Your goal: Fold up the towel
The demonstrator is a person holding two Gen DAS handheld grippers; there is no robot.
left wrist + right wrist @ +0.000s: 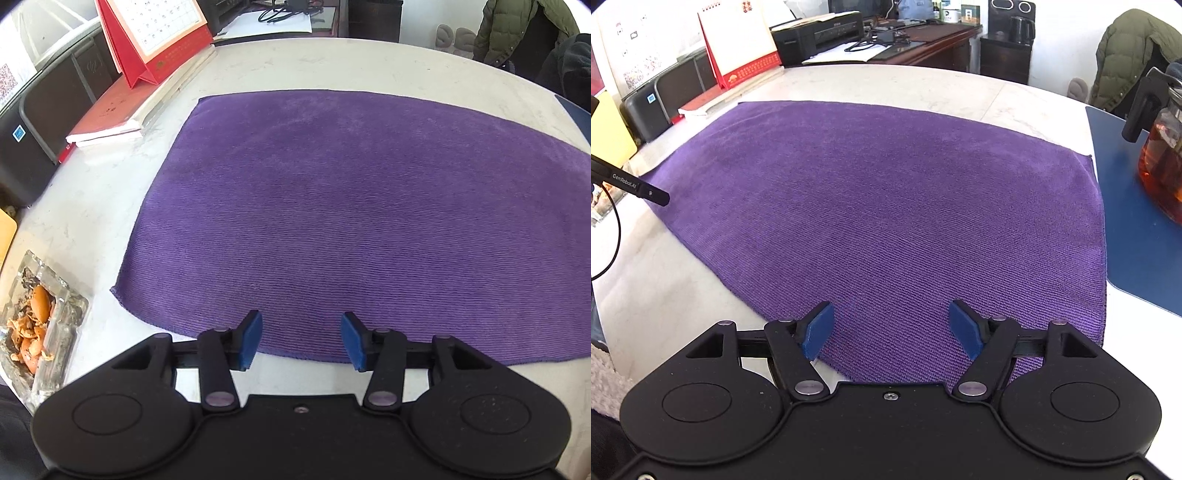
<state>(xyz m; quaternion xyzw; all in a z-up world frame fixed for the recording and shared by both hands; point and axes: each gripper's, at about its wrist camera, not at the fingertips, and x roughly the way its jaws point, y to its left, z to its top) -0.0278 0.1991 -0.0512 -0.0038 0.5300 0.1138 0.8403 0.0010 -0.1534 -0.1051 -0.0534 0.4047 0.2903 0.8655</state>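
Note:
A purple ribbed towel point(332, 206) lies flat on the pale marble table point(96, 206). My left gripper point(301, 341) hovers over the towel's near edge, close to its near left corner, open, with only cloth below the blue pads. In the right wrist view the same towel point(886, 206) spreads ahead. My right gripper point(892, 330) stands open wider above the near edge toward the near right corner, nothing pinched between its pads. A black part of the other gripper point(639, 188) juts in from the left edge.
A glass ashtray point(40, 325) with orange peel sits near the towel's left corner. A red desk calendar point(155, 40) and books point(110, 114) stand at the back left. On the right, a blue mat point(1137, 221) holds a glass teapot point(1163, 162). A jacket point(1130, 55) hangs behind.

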